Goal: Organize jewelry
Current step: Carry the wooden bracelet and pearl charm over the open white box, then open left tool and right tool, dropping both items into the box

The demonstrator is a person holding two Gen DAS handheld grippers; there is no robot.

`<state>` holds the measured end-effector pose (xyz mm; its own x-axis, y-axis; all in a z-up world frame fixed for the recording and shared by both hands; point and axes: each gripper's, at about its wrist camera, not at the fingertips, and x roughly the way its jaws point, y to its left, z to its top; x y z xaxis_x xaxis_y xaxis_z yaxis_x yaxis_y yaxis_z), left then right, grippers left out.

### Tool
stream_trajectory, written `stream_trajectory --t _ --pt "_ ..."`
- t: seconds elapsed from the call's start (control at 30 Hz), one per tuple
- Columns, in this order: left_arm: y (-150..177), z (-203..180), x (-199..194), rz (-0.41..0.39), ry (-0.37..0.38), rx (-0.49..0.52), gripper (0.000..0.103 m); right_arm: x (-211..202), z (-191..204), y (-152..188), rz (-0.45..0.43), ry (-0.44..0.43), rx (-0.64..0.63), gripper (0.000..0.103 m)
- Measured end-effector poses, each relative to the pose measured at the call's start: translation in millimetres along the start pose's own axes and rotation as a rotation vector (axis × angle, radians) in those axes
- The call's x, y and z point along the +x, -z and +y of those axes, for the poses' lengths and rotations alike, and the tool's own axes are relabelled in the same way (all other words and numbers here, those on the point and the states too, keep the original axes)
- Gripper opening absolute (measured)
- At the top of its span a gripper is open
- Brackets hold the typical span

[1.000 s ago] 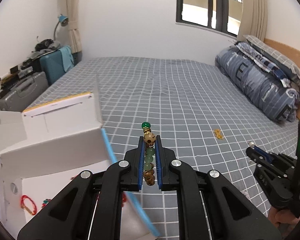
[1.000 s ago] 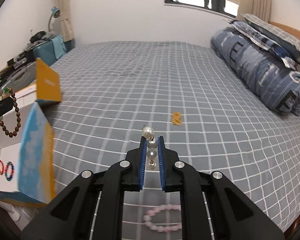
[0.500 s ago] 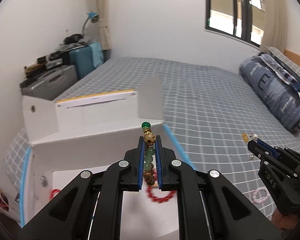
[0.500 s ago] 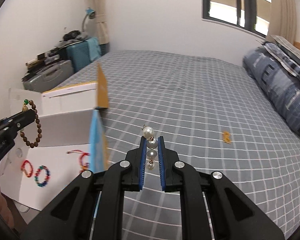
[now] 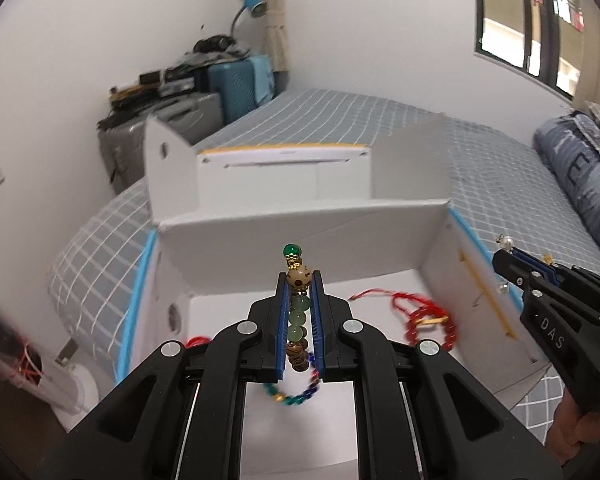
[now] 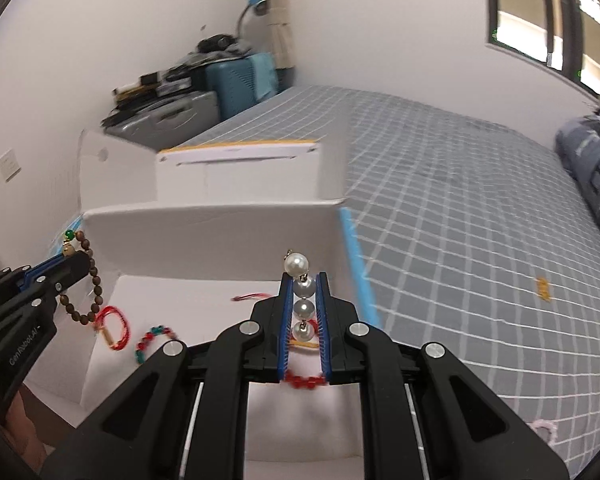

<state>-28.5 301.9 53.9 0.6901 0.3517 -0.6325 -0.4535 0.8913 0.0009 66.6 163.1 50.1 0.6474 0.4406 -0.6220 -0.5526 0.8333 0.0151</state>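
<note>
Left gripper (image 5: 299, 280): jaws clamped on the wood-and-jade bead bracelet (image 5: 297, 320). Right gripper (image 6: 305, 280): jaws clamped on the pearl strand (image 6: 302, 300). Both hang over the open white box (image 5: 300, 224) on the bed (image 6: 460, 208); red bracelets (image 5: 428, 320) lie inside at 3 o'clock. Risk: released together, the two pieces could land on those and tangle. The pearls hang near the blue-edged right wall (image 6: 356, 256) and could drop outside.
</note>
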Motion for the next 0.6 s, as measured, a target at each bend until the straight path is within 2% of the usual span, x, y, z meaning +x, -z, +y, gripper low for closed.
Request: stream_trajectory --t 0.23,0.37,0.6 --pt "8.3 12.7 18.6 0.081 -0.019 -0.012 0.01 26.3 25.5 4.8 0.088 -0.045 -0.039 0.011" --pt "9.3 14.6 31.9 0.123 -0.005 -0.002 0.01 40.8 30.7 8.5 0.152 -0.036 -0.058 0.011" --pt "12.7 10.2 36.6 0.133 -0.004 0.011 0.01 54.1 34.6 15.1 0.209 -0.031 -0.07 0.011"
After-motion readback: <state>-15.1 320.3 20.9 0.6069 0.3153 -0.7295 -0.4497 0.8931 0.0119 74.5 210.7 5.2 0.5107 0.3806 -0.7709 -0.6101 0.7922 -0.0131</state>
